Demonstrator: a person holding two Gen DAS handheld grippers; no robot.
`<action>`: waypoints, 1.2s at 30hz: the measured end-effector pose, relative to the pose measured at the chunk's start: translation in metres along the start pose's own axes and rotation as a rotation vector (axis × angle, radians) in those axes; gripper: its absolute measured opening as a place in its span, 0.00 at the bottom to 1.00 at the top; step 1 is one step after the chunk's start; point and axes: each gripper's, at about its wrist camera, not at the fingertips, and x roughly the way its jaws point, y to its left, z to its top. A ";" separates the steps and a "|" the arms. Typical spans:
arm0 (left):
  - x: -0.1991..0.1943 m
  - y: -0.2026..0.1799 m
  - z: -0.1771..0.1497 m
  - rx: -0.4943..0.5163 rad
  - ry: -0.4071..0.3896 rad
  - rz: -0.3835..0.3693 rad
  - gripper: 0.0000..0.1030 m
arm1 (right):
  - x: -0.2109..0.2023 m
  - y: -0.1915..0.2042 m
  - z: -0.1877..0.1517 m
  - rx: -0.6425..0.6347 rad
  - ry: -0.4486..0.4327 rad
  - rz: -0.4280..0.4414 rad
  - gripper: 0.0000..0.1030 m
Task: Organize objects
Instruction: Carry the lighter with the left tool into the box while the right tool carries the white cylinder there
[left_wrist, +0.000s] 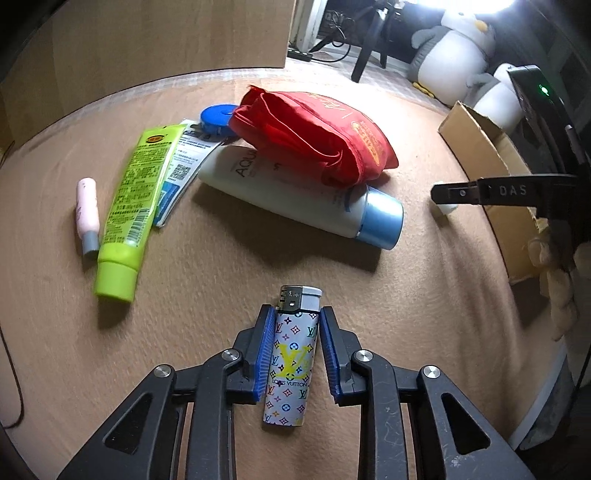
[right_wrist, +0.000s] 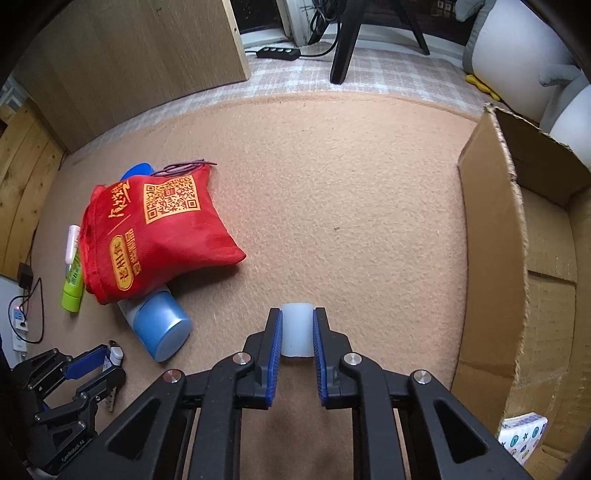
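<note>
Standing open at the right edge of the carpet (right_wrist: 332, 192), the cardboard box (right_wrist: 491, 258) holds a patterned packet (right_wrist: 522, 439) in its near corner, seen only from the right wrist. Right tongs (right_wrist: 297, 332) are clenched on a small white cap (right_wrist: 297, 328); left tongs (left_wrist: 295, 347) grasp the printed lighter (left_wrist: 291, 362) lying on the carpet. Only the left view shows the green tube (left_wrist: 133, 206), pink tube (left_wrist: 86, 214) and leaflet (left_wrist: 184, 166). A red pouch (left_wrist: 317, 136) lies on the white bottle (left_wrist: 295, 195). Bare carpet spreads between pouch and box.
</note>
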 end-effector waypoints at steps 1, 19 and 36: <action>0.000 0.002 0.001 -0.003 -0.002 0.000 0.26 | -0.002 -0.001 -0.001 0.000 -0.004 0.004 0.14; -0.036 -0.029 0.021 0.035 -0.108 -0.006 0.24 | -0.070 -0.016 -0.025 0.027 -0.160 0.075 0.14; -0.060 -0.113 0.056 0.137 -0.192 -0.098 0.11 | -0.131 -0.086 -0.055 0.122 -0.280 0.042 0.14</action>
